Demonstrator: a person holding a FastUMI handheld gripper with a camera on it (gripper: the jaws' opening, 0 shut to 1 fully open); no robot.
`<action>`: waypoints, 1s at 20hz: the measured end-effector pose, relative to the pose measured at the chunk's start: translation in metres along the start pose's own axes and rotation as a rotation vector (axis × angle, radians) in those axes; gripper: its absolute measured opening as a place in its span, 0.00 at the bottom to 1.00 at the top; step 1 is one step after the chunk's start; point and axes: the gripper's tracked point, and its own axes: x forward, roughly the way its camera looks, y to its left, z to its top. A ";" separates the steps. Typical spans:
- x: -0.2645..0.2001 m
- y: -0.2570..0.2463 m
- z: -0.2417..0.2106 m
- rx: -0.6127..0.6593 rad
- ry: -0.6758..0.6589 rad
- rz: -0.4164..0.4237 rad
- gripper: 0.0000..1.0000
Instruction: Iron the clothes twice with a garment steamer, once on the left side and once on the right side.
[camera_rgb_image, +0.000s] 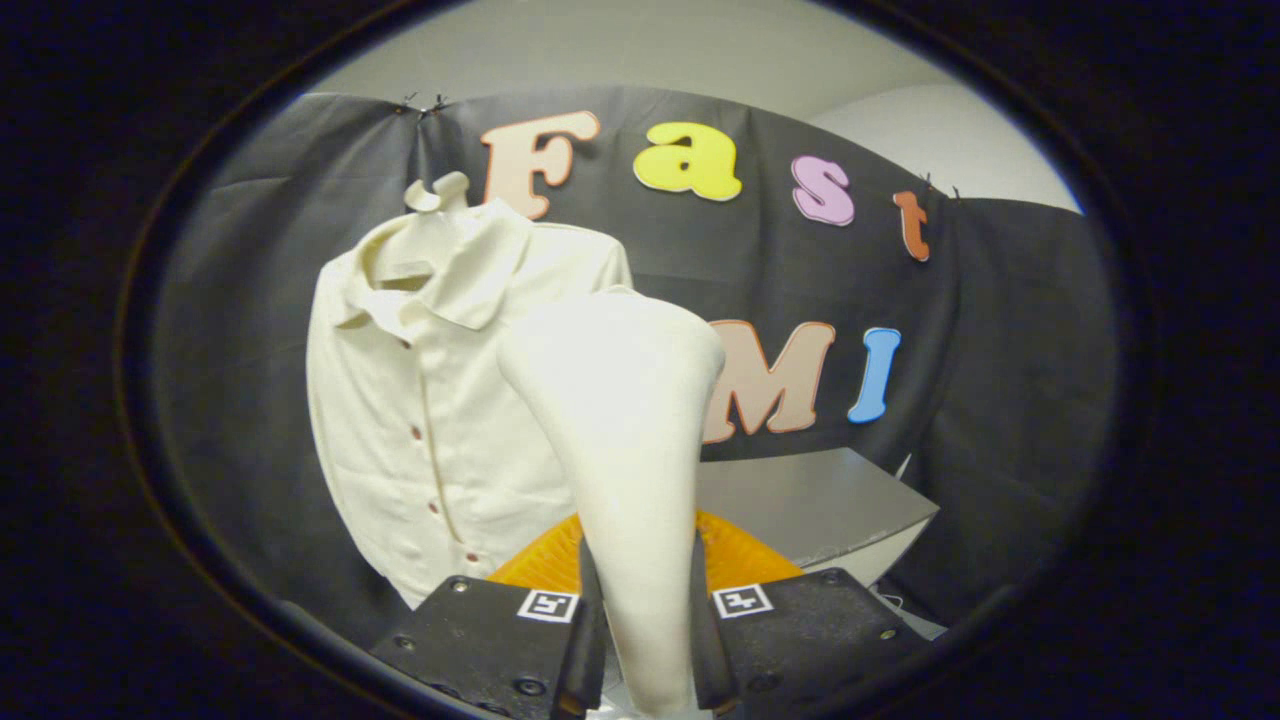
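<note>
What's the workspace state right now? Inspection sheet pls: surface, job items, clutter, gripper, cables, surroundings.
Surface: grey table beyond the fingers, right of the steamer; bare part seen.
Job's things: cream button-up shirt on a hanger against the booth wall, collar open; white garment steamer upright between the fingers, head overlapping the shirt's edge in view; contact cannot be told.
Clutter: orange ribbed object behind the steamer handle, kind unclear.
Grippers: gripper shut on the steamer handle, a finger on each side.
Cables: nothing seen.
Surroundings: black cloth wall, pale room wall above.
</note>
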 end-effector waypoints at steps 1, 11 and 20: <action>-0.014 0.017 0.003 0.005 -0.020 0.021 0.35; -0.068 0.154 -0.014 0.124 -0.067 0.161 0.34; -0.026 0.212 -0.041 0.062 -0.040 0.195 0.34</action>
